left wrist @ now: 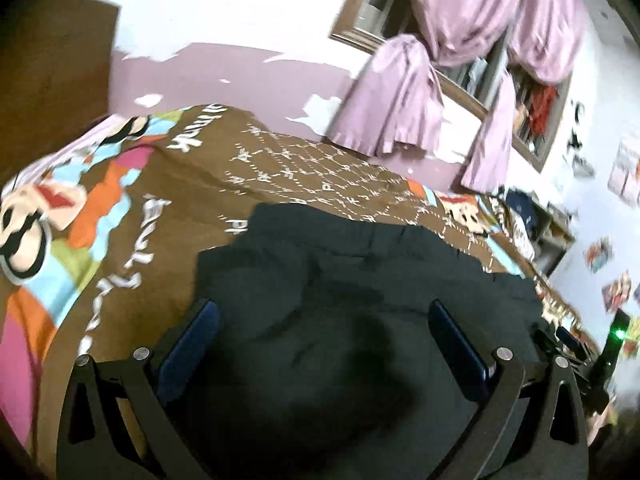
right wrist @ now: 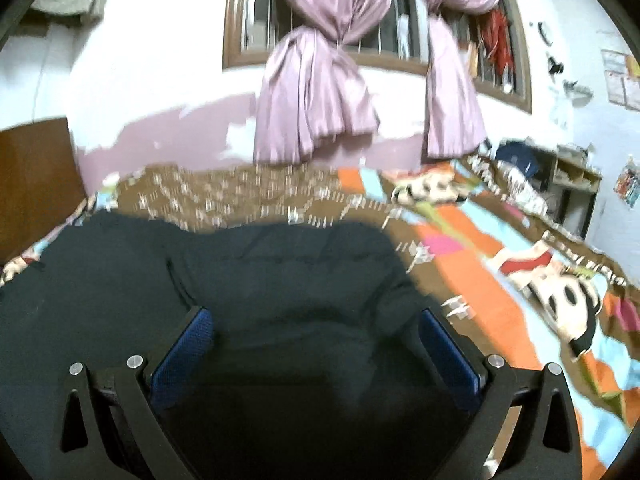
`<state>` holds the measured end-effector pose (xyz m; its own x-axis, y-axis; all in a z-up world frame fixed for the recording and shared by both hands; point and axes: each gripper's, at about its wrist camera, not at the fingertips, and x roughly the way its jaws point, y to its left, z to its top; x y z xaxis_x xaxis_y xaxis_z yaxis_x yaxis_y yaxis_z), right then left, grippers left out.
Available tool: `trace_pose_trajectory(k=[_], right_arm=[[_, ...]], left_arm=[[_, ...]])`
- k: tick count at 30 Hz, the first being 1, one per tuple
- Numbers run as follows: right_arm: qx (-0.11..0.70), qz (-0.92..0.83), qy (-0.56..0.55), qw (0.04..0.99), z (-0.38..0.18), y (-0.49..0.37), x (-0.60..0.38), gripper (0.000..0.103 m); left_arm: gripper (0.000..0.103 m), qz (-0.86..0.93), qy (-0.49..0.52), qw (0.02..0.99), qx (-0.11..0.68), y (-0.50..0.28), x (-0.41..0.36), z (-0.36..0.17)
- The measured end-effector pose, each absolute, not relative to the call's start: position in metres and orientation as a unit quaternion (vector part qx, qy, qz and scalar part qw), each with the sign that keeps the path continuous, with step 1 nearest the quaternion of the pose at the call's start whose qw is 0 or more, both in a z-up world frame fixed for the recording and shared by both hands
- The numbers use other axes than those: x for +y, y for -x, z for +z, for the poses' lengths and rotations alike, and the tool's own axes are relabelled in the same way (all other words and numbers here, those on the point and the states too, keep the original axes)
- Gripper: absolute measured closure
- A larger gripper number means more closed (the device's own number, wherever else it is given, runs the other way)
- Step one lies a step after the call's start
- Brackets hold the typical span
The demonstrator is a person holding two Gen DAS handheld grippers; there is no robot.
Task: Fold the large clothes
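A large dark garment (left wrist: pixel 328 280) lies spread on a brown cartoon-print bedspread (left wrist: pixel 120 208). In the left wrist view my left gripper (left wrist: pixel 324 312) hovers over it, open, with its blue pads wide apart and only cloth below. At the right edge of that view part of the other gripper shows, with a green light (left wrist: pixel 620 334). In the right wrist view the same dark garment (right wrist: pixel 240 272) fills the lower left, and my right gripper (right wrist: pixel 316 320) stands open above it, holding nothing. The bedspread (right wrist: pixel 500 248) stretches off to the right.
Pink knotted curtains (right wrist: pixel 316 92) hang over a barred window (right wrist: pixel 380 40) behind the bed. A brown headboard (right wrist: pixel 36 184) stands at the left. A low shelf with clutter (right wrist: pixel 560 176) sits at the far right, against a wall with stickers.
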<state>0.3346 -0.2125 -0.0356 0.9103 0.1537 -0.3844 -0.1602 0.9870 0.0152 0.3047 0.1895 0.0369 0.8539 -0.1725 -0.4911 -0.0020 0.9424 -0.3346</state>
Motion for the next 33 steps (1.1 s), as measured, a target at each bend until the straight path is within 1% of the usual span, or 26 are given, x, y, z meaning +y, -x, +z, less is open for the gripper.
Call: trace_pose_trajectory(k=[3,6,8,10,12,14,17,19,26,33], right_arm=[[0.215,0.089,0.026,0.972,-0.026,-0.329,-0.229,0.0],[0.276,0.122,0.028,0.953,-0.03,-0.338,-0.243,0.0],[0.324,0.133,0.032,0.936,-0.037,-0.349,-0.249,0.0],[0.348,0.108,0.037,0.931,-0.044,-0.358,-0.254,0.0],[0.375,0.088,0.009,0.923,-0.054,-0.368,-0.266,0.0],[0.409,0.087,-0.056,0.906,-0.067,-0.382,-0.282,0.0],[0.46,0.128,-0.14,0.868,-0.091,-0.394,-0.295,0.0],[0.465,0.14,-0.15,0.861,-0.096,-0.394,-0.296,0.0],[0.484,0.142,-0.113,0.856,-0.092,-0.388,-0.282,0.0],[0.475,0.122,-0.106,0.865,-0.096,-0.385,-0.276,0.0]], left_arm=[[0.001,-0.032,0.162,0.944,0.285,-0.287,0.209,0.037],[0.001,-0.045,0.164,0.946,0.275,-0.273,0.224,0.034],[0.001,-0.062,0.2,0.93,0.303,-0.281,0.233,0.027],[0.001,-0.097,0.24,0.897,0.357,-0.299,0.24,0.013],[0.001,-0.088,0.255,0.88,0.391,-0.309,0.244,0.0],[0.001,-0.083,0.27,0.863,0.419,-0.315,0.247,-0.014],[0.001,-0.102,0.308,0.841,0.432,-0.32,0.252,-0.027],[0.001,-0.108,0.316,0.838,0.432,-0.321,0.254,-0.028],[0.001,-0.113,0.321,0.836,0.429,-0.321,0.256,-0.035],[0.001,-0.117,0.33,0.835,0.425,-0.324,0.258,-0.04]])
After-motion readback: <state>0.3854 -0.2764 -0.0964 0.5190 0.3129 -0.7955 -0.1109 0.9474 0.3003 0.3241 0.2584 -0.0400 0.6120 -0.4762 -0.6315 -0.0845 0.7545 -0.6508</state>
